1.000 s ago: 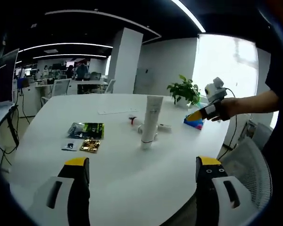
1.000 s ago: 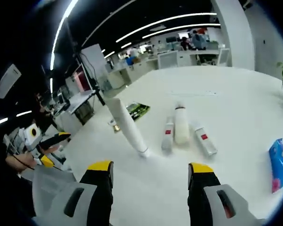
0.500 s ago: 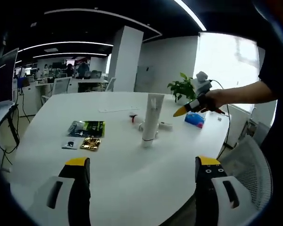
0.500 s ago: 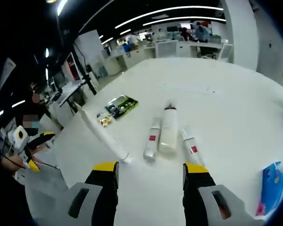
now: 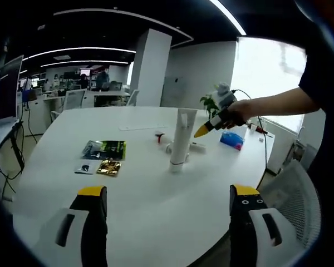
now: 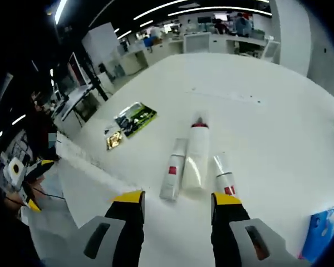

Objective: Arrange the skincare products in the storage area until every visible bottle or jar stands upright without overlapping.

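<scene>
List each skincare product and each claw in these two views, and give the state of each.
White tube: upright on its cap.
Middle bottle: lying flat.
Red-label tube: lying flat.
Small bottle: lying flat.
Left claw: open, empty.
Right claw: open, empty, above the lying bottles.

Bright window glare, ceiling strip lights, fisheye-warped edges.

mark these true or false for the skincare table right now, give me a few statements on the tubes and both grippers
1. The tall white tube stands upright on the table. True.
2. Three products lie flat ahead of the right gripper. True: two small tubes flank a bottle.
3. The right gripper holds a tube. False: its jaws are open and empty.
4. The left gripper is clamped shut. False: it is open.
5. The sachets are stacked on the tubes. False: they lie apart.
</scene>
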